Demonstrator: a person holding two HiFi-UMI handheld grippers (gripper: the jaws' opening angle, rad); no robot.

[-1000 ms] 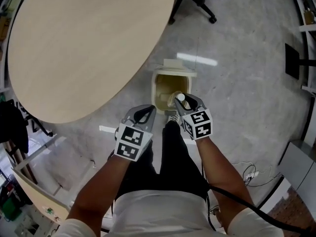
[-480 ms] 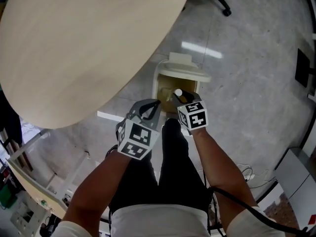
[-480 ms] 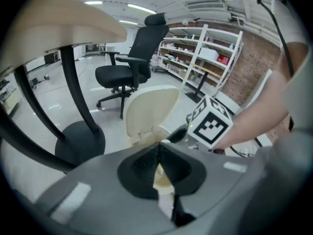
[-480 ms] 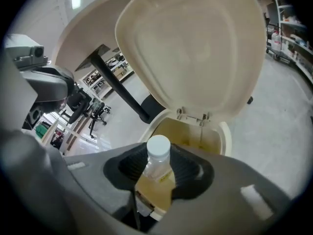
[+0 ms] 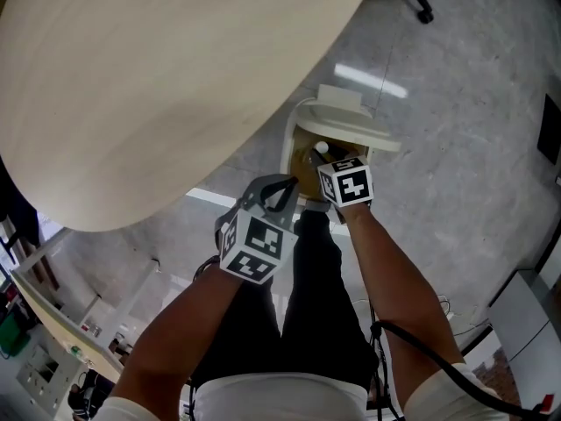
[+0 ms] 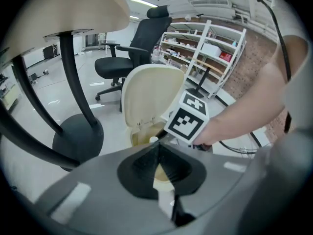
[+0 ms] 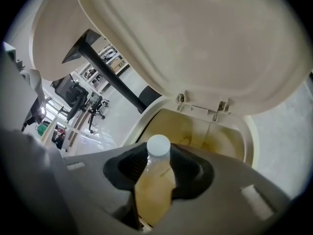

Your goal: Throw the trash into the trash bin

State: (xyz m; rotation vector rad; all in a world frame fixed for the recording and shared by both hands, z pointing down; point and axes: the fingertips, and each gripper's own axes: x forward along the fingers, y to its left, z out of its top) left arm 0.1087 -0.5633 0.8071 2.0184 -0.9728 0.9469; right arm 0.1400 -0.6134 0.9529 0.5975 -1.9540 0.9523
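Jaws of right gripper (image 7: 157,156) grasping bottle (image 7: 154,192) over trash bin (image 7: 248,131), left gripper (image 6: 157,148) jaws clenched

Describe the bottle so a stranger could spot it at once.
Beside the big round wooden table stands a cream trash bin with its lid raised. Right above the bin's opening, the right gripper is clamped on a small clear bottle of yellowish liquid with a white cap, the only bottle in view.
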